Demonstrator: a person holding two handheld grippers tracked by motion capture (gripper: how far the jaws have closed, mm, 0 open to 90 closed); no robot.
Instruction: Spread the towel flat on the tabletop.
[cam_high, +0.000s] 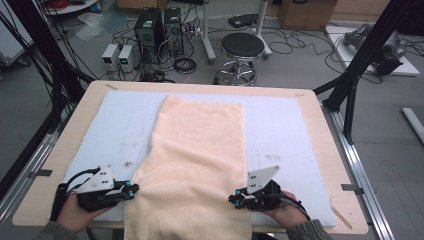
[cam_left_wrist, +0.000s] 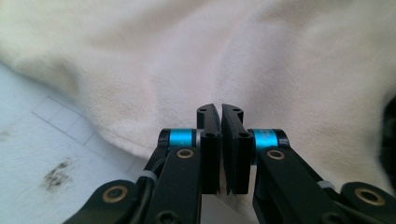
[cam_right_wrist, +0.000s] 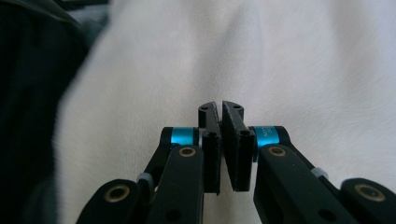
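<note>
Towel: a cream-coloured terry towel (cam_high: 197, 165) lies flat down the middle of the pale blue mat (cam_high: 280, 130) on the wooden table (cam_high: 320, 120), with its near end hanging over the table edge by the person.
Long axis: it runs away from the person, from the near edge toward the far side; the short edges sit near and far.
Left gripper: the left gripper (cam_high: 131, 190) sits at the towel's left long edge near the front, pointing inward at the cloth.
Left jaws: pressed together in the left gripper view (cam_left_wrist: 220, 112); the towel's edge lies just past the tips, and I cannot tell whether any cloth is caught between them.
Right gripper: the right gripper (cam_high: 235, 198) mirrors it at the right long edge, also pointing inward.
Right jaws: brought together at the tips in the right gripper view (cam_right_wrist: 219, 108), with towel behind them; no fold plainly shows in the pinch.
Which hand is nearer: neither, since each tip is at its own side edge, about level with the other.
Deciding relation: the cloth lies between the two grippers, crosswise to both, so my guess is that the near end will be lifted by both edges and carried along the long axis to the far end.
</note>
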